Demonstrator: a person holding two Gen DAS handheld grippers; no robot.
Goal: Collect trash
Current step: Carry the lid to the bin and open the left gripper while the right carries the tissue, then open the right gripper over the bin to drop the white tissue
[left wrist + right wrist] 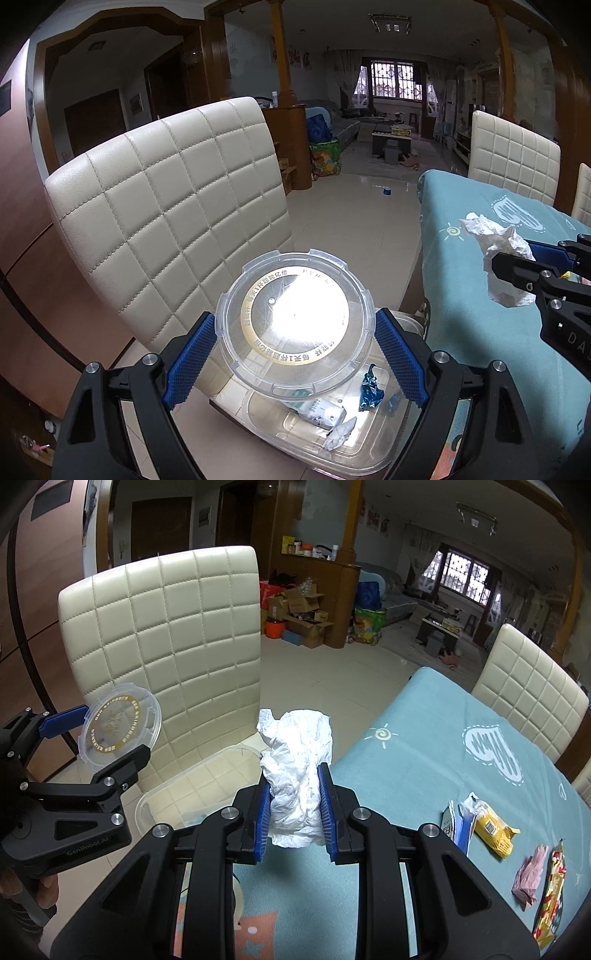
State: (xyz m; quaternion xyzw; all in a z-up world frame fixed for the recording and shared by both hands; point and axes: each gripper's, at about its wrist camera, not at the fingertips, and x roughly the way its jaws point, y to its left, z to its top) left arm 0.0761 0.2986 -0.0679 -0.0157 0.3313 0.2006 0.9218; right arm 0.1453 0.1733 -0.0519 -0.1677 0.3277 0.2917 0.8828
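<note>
Trash is what we are picking up: our right gripper [293, 805] squeezes a crumpled white tissue [295, 771] between its two blue pads. The tissue stands up tall out of the pads, longer up and down than side to side. It hangs in the air past the edge of the table [424, 746], above a clear plastic bin [155, 797]. The pads hide its lower sides.

Our left gripper [293, 354] has its pads wide apart, pressed on the rim of a round clear lid [293, 325]. The lid is tilted with its flat face toward us. A bright glare in the middle hides some of the gold ring of writing on it.

Under the lid, the bin sits on a cream chair [166, 221]. Inside we see a blue foil wrapper [371, 393], a small white packet [321, 411] and a bit of white paper [338, 435]. The lid covers part of the bin, and its bottom edge is cut off.

More trash lies on the blue tablecloth: a yellow wrapper [493, 832], a blue and white packet [458, 821], a pink scrap [530, 877] and a red and yellow wrapper [550, 893], partly cut off at the edge.
</note>
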